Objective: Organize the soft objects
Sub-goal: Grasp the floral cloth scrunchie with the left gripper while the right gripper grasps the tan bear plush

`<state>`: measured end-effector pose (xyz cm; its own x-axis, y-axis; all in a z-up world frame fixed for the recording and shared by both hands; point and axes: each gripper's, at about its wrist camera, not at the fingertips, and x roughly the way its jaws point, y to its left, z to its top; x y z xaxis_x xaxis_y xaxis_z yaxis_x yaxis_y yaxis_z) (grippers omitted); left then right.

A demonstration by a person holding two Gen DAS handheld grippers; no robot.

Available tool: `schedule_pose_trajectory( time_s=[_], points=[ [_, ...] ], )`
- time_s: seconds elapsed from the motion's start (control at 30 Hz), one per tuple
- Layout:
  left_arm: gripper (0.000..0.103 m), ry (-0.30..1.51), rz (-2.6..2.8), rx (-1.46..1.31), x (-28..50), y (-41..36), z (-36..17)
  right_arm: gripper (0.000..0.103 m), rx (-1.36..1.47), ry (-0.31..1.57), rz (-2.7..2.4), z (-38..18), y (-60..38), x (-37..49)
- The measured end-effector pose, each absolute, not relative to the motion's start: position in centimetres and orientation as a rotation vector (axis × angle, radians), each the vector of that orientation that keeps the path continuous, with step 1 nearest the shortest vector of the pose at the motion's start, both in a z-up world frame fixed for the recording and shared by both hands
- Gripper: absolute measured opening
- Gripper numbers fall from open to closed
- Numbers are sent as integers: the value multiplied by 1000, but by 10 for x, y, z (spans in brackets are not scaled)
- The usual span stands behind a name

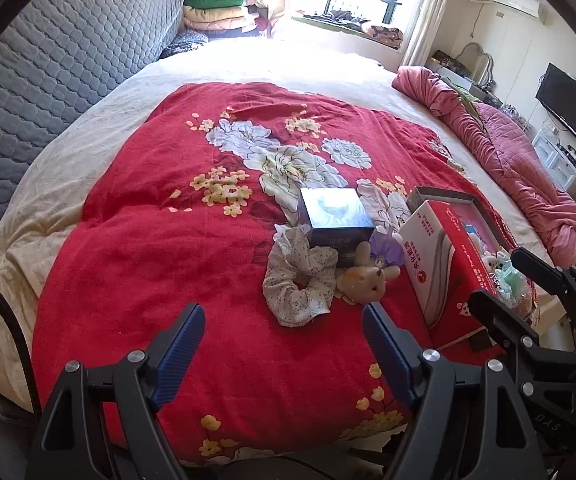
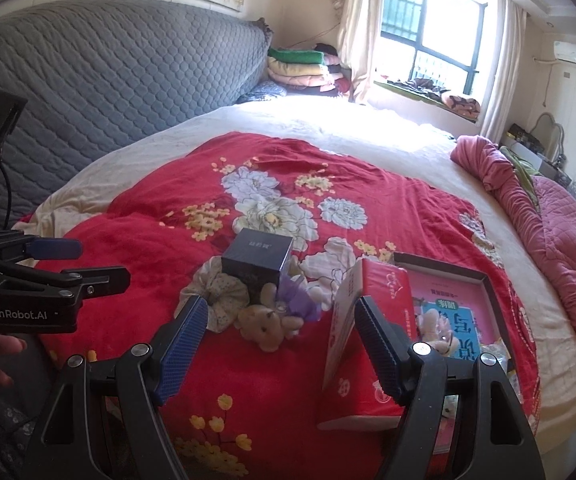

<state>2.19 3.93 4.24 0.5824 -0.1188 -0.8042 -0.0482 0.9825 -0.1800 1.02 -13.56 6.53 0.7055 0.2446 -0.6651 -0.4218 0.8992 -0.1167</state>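
On the red flowered quilt [image 1: 136, 264] lie a floral scrunchie [image 1: 300, 284], a tan plush bear [image 1: 364, 276] and a purple ruffled piece [image 1: 386, 246], all against a dark blue box [image 1: 334, 216]. My left gripper [image 1: 284, 332] is open and empty, just short of the scrunchie. My right gripper [image 2: 282, 328] is also open and empty. The bear [image 2: 266, 326] lies just beyond its fingertips, with the scrunchie [image 2: 218, 300] to the left. A red box [image 2: 384, 292] stands on edge against an open tray [image 2: 492, 280] that holds small plush items.
The other gripper shows in each view: right gripper [image 1: 508, 284], left gripper [image 2: 88, 264]. A pink quilt [image 2: 548, 240] is bunched along the bed's right side. A grey quilted headboard [image 2: 108, 72] rises at the left, with folded blankets [image 2: 300, 68] by the window.
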Motion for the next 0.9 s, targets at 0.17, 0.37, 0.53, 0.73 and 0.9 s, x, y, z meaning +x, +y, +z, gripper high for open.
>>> schedule_pose_trajectory(
  time_s=[0.17, 0.37, 0.53, 0.73, 0.9],
  points=[
    [80, 986, -41, -209, 29, 43, 23, 77, -259, 745, 382, 43, -132, 19],
    [80, 1033, -51, -235, 39, 45, 0, 77, -261, 798, 378, 20, -130, 30],
    [80, 1068, -49, -253, 49, 47, -14, 77, -272, 821, 373, 6, -125, 37],
    [80, 1088, -52, -268, 69, 49, -26, 77, -315, 830, 371, -12, -114, 45],
    [80, 1121, -43, -278, 90, 51, -45, 77, -366, 819, 364, -28, -108, 51]
  ],
)
